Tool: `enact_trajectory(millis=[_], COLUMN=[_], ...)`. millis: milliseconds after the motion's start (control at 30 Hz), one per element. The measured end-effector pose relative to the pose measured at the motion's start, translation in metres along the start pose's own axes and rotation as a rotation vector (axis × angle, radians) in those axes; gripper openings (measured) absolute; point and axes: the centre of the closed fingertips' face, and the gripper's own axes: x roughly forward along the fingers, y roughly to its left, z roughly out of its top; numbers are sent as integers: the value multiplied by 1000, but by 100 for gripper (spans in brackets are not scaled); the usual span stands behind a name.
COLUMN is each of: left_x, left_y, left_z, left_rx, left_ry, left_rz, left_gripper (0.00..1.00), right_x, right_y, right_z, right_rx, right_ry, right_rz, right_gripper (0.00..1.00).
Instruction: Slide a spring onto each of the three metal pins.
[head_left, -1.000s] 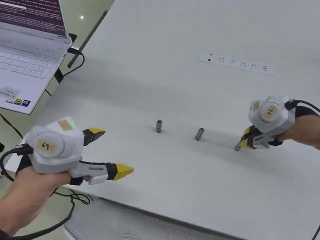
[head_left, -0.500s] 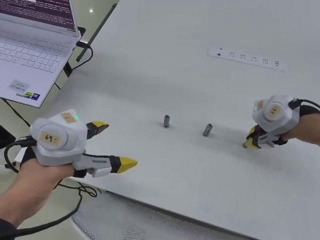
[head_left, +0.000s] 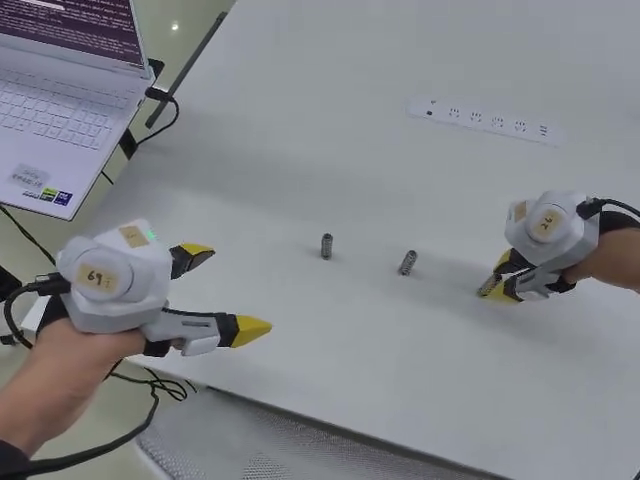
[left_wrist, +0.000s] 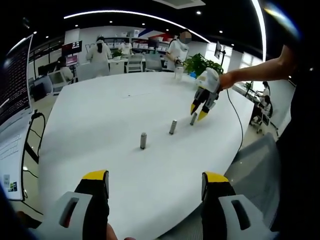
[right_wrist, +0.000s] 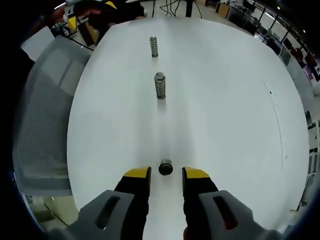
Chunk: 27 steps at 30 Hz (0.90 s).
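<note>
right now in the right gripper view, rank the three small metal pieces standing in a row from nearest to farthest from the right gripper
1. Piece at the jaw tips: sits between the open tips of the right gripper, seen end-on.
2. Middle spring: straight ahead, midway along the row.
3. Far spring: at the row's far end, slightly left of the middle one.

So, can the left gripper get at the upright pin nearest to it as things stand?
Probably yes. The left gripper has its jaws open and points toward that pin, and nothing stands on the table between them.
</note>
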Motion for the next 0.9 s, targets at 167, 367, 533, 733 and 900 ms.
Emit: enact_trajectory(millis=[167,367,533,733,900], left_x=[2,3,2,1,0], left_y=[-2,-5,-3,-3,-3], left_z=[5,9,11,17,21], left_rx=[6,15,19,15,21], left_ry=[-14,-24,-33,-53,-59], left_rz=[-9,-19,-20,-16,-12], left_gripper=[73,73,73,73,73], right_x=[-10,-22,-32,-36,-42], right_y=[-4,-14,-13,-7,-5], right_z=[-3,-5,-5,-6,-4], right_rx=[39,89,142,240,358], right_ry=[-21,-49,-93,-171,-271], right_rz=[-43,-106,-139,-165,-191], right_gripper=[27,33,34,37,38])
